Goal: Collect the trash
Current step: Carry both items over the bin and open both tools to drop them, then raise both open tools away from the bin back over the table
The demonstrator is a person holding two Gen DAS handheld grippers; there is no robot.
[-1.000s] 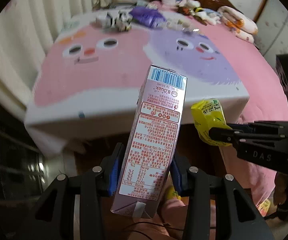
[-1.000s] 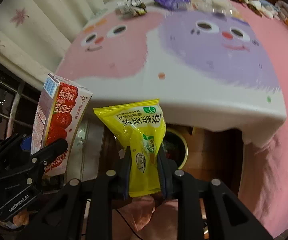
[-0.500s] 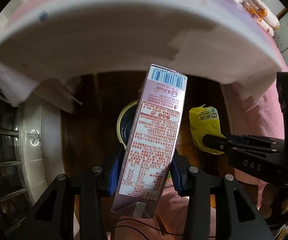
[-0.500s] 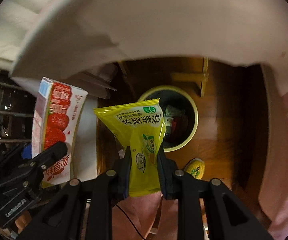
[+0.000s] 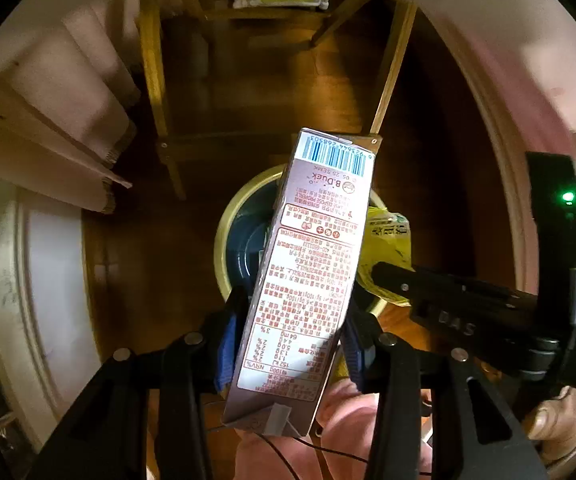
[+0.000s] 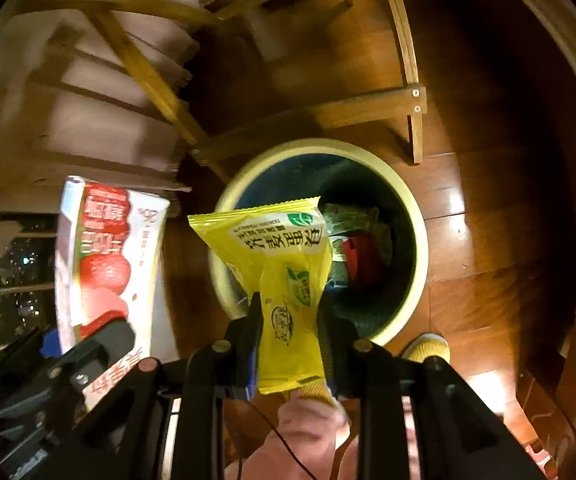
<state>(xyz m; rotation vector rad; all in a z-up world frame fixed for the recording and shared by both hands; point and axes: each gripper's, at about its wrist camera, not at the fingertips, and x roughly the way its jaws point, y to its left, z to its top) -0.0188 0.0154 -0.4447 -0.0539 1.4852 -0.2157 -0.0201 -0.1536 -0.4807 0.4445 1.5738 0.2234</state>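
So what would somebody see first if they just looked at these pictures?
Probably the bright yellow snack bag, pinched in the right gripper above the round bin on the wooden floor. Next, the pink drink carton clamped in the left gripper, also over the bin, which already holds some wrappers.

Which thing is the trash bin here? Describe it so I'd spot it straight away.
Look at the dark wooden floor under the wooden table frame. In front of that frame stands the bin: a round tub with a pale yellow rim and a dark blue inside, wrappers already lying in it. Nothing else on the floor is round and open-topped.
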